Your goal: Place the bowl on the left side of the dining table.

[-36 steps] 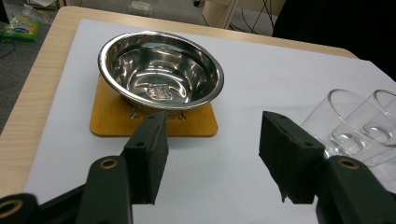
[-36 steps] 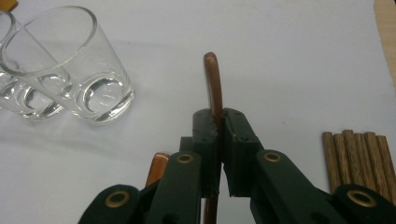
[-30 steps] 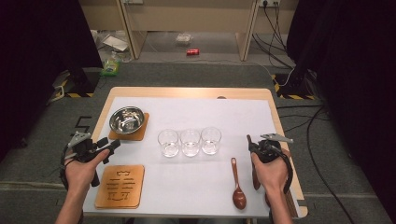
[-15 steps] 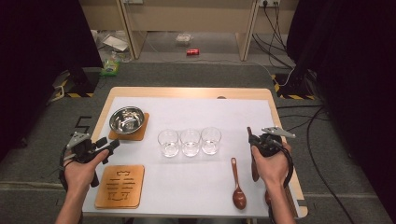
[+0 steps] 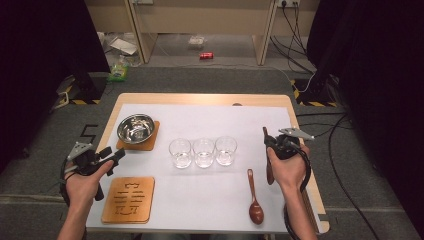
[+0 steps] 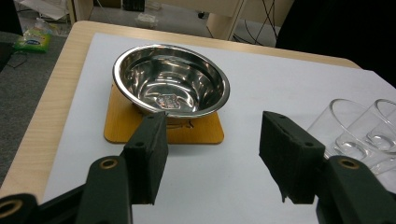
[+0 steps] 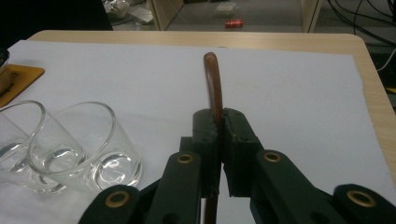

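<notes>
The right gripper (image 7: 218, 140) pinches a thin wooden spoon (image 7: 213, 84) by its handle, lifted above the white table (image 5: 210, 200) beside three glasses (image 5: 203, 152). A second spoon (image 5: 255, 200) lies near it. The left gripper (image 6: 212, 144) is spread wide and holds nothing, pointing at the metal bowl (image 6: 170, 79). The handle is skinny — it might slip or swing and bump a glass.

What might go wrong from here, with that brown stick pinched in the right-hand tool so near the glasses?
1. The right gripper pinches the thin wooden utensil edge-on over a short stretch, so it might swivel or slip out.
2. The three glasses stand close together in a row just beside it. A careless swing of the long utensil could knock one glass into the others.
</notes>
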### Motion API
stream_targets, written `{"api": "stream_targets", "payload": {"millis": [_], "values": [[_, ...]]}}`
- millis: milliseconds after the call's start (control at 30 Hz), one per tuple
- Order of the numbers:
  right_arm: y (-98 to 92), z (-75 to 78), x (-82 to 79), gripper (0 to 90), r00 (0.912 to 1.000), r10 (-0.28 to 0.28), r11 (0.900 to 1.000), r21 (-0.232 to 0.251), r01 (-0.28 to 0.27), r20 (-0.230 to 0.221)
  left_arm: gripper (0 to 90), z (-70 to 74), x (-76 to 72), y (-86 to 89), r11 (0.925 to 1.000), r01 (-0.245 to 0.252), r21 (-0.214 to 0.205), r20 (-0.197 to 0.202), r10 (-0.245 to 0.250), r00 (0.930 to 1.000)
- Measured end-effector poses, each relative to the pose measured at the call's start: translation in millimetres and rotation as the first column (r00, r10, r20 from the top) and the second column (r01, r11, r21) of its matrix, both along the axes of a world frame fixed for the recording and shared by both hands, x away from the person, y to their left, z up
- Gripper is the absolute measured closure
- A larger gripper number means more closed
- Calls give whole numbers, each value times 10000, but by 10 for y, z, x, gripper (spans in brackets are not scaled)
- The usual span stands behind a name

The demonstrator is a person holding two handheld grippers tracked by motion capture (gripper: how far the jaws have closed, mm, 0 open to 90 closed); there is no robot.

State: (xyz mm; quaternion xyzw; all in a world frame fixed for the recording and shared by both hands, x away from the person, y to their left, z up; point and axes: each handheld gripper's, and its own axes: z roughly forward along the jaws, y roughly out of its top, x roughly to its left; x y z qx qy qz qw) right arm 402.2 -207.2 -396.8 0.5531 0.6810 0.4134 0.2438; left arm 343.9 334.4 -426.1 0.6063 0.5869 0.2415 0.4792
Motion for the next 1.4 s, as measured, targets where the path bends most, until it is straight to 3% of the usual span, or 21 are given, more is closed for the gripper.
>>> {"api": "stream_targets", "payload": {"millis": [1400], "values": [[278,214,421,844,9960,393,9991,-213,-377,800,411,-7,-31,19,10000,-13,-22,13,13,10000]]}}
